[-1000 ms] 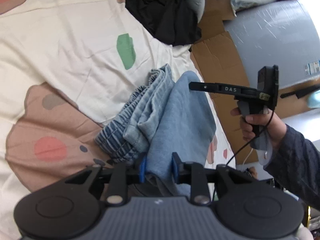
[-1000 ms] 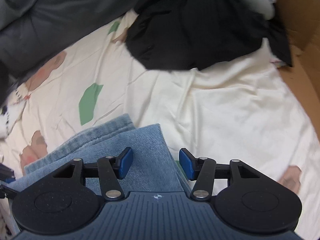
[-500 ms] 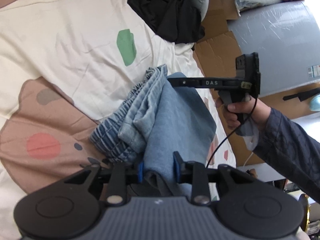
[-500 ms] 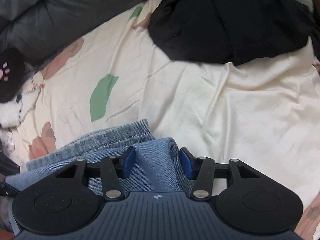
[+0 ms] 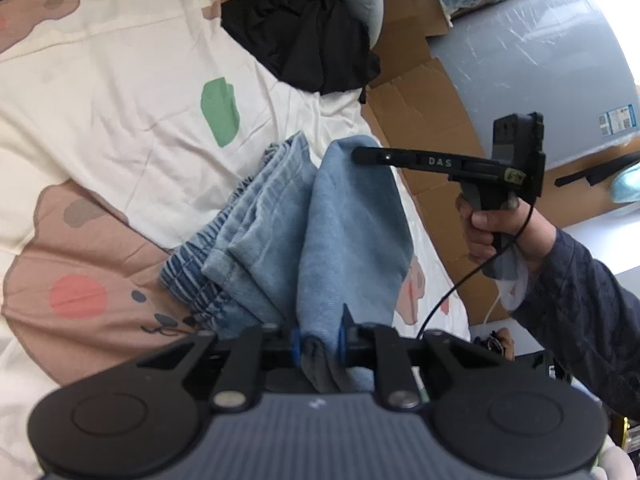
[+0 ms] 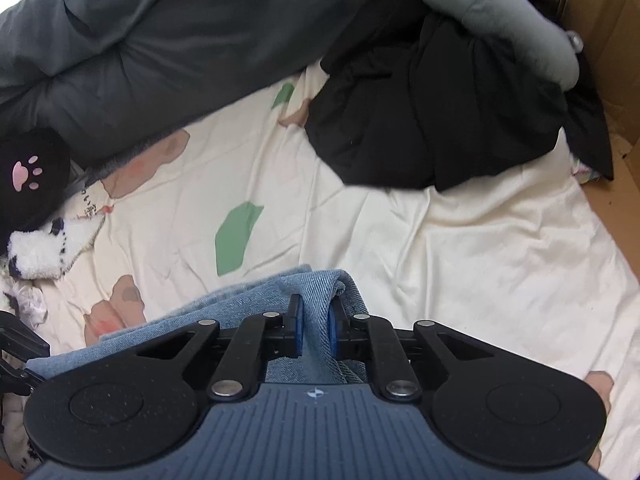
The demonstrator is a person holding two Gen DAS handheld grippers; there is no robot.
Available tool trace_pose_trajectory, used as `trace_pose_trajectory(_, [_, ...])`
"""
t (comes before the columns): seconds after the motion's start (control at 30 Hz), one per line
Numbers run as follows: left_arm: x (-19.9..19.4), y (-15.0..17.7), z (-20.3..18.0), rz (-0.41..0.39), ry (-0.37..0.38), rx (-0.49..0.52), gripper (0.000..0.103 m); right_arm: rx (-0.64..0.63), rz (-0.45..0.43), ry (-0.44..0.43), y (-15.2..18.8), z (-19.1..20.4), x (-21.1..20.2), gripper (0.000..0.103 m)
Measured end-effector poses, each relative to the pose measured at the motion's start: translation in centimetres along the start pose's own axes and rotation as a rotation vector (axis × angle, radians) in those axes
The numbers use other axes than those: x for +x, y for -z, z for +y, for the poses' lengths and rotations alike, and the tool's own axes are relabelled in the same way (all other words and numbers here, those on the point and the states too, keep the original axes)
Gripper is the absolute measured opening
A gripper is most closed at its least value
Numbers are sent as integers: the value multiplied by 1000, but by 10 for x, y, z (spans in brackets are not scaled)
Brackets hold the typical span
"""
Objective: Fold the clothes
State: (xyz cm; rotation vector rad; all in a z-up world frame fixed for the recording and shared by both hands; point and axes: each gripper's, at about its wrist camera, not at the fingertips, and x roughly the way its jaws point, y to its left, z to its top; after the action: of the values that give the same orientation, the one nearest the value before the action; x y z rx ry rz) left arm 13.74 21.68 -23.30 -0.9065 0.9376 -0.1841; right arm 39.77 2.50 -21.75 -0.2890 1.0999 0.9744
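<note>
Light blue jeans (image 5: 352, 232) lie partly folded on the cream patterned bed sheet (image 5: 100, 100). My left gripper (image 5: 318, 336) grips the near edge of the top denim layer, jaws still closing, blue pads pressing the cloth. In the same view my right gripper (image 5: 360, 156), held by a hand (image 5: 488, 228) in a dark sleeve, bites the far corner of that layer. The right wrist view shows my right gripper (image 6: 316, 320) closing, a ridge of the jeans (image 6: 248, 300) pinched between its pads. The held layer is raised off the rest.
A black garment (image 6: 440, 120) lies bunched at the far side of the sheet, under a grey pillow (image 6: 500, 20). A dark grey duvet (image 6: 160, 40) covers the back left. Cardboard (image 5: 420, 92) and a grey wrapped panel (image 5: 540, 60) border the right. A plush toy (image 6: 40, 248) sits left.
My right gripper's wide jaws came together on the jeans' corner and it rose. The left jaws narrowed on the near edge. The top denim layer lifted slightly.
</note>
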Motion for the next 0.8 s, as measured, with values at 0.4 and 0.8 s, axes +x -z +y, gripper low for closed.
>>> trace_pose_trajectory(0.4, [1, -15, 28, -33, -32, -73, 17, 21, 63, 92, -11, 5, 42, 12])
trace_pose_trajectory(0.8, [-9, -22, 22, -17, -73, -58, 26, 96, -8, 119, -7, 6, -20, 42])
